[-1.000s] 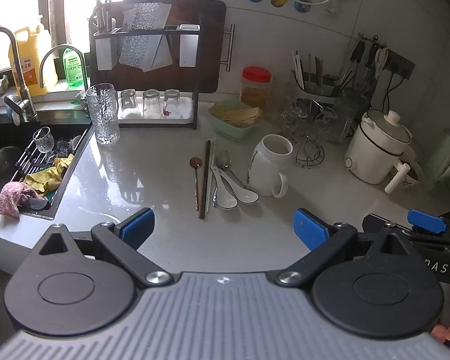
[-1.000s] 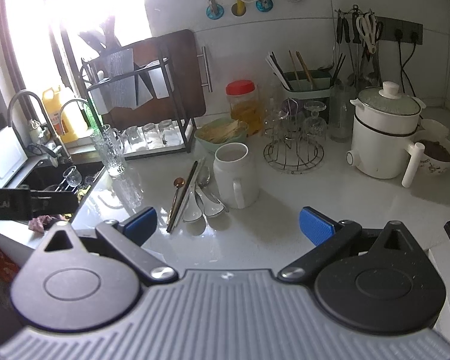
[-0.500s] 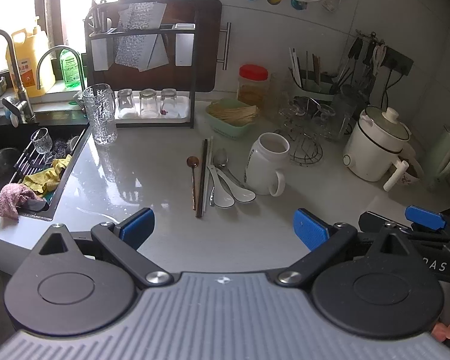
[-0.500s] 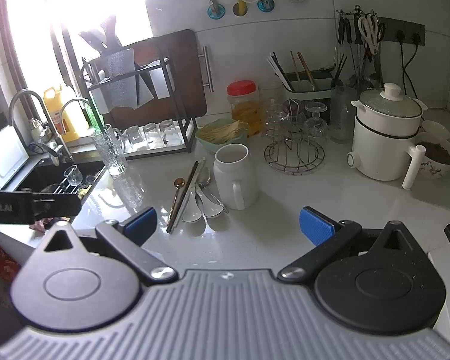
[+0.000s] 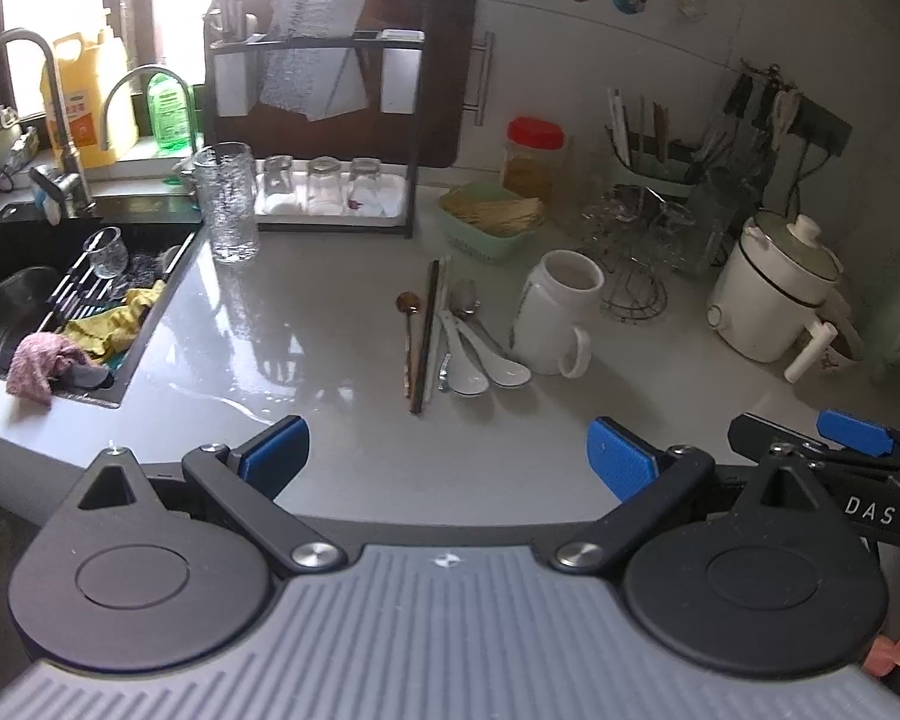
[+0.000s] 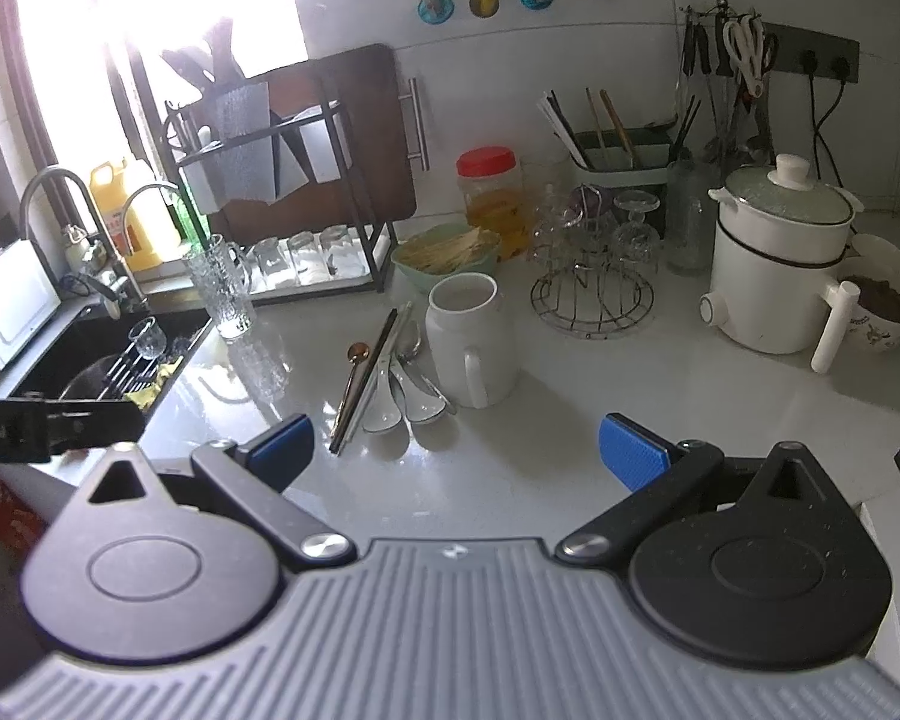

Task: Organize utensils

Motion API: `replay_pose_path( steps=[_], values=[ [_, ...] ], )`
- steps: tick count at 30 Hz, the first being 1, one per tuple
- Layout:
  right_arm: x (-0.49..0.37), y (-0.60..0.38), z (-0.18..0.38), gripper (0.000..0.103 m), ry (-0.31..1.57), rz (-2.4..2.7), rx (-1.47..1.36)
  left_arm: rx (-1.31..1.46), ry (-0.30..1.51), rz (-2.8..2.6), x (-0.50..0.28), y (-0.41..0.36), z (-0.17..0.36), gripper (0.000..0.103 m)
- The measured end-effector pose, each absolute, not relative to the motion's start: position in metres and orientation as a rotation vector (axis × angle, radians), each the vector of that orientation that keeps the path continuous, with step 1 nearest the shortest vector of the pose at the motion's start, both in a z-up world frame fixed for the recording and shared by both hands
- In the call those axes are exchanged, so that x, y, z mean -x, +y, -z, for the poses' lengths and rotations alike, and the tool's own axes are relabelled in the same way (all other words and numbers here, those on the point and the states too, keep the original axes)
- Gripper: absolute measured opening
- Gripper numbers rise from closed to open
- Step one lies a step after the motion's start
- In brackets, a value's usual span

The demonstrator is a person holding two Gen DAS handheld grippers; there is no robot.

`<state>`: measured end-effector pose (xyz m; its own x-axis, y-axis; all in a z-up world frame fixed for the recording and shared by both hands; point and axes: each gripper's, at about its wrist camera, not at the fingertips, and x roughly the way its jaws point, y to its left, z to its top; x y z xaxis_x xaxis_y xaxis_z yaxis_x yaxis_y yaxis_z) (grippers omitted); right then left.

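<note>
Both tongs are spread wide and empty, the left gripper (image 5: 444,456) and right gripper (image 6: 456,450) hovering short of the utensils (image 5: 444,336), which lie in a tidy row on the counter (image 5: 330,324) just left of the white mug (image 5: 555,318). I'd take the outermost chopsticks (image 6: 363,381) first, low and square, so the spoons don't scatter.

– What's on your counter (image 5: 342,456)?
– You've got spoons (image 5: 480,354) and chopsticks (image 5: 424,336) lying mid-counter, a white mug (image 5: 555,315) just right of them, a tall glass (image 5: 228,210) far left, a cooker (image 5: 774,294) far right.
</note>
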<state>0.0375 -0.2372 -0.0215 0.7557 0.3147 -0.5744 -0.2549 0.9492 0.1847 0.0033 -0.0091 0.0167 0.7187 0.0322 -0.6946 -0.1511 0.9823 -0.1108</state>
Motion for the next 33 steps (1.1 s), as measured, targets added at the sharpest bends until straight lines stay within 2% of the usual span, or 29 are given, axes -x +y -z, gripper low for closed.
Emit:
replay_pose_path(
  steps=[13,33],
  values=[
    [-0.050,-0.229,0.025,0.103,0.631,-0.335,-0.110,0.174,0.749,-0.120,-0.018,0.003,-0.015,0.101],
    [-0.092,-0.220,0.072,0.103,0.613,-0.319,-0.074,0.200,0.785,-0.119,-0.087,0.008,0.044,0.101]
  ],
)
